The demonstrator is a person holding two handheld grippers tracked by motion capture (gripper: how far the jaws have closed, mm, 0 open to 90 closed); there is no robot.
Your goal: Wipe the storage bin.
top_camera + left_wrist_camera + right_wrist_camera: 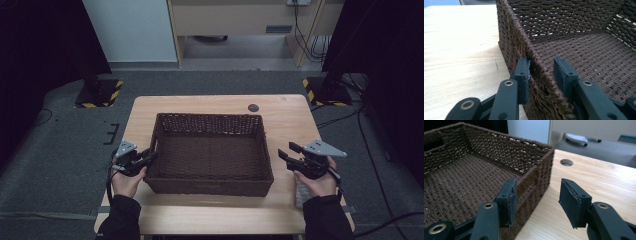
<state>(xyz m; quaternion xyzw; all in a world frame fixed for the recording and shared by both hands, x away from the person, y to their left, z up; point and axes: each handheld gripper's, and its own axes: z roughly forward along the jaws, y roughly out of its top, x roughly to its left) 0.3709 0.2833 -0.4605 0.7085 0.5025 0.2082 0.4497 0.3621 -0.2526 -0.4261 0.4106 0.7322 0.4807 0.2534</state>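
Wicker basket [574, 50] wall sits between the left claw [544, 72] jaws.

I can read no text, label, brand or number anywhere in my views, from upper left to lower right.

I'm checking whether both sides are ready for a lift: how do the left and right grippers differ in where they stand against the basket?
The left gripper has its jaws astride the basket wall, one outside, one inside; the right gripper has its wall off to one side of its jaws. The left gripper's jaws are closer set, one pad on the weave; the right gripper's jaws gape wide, touching nothing. Both point at the basket from opposite short ends.
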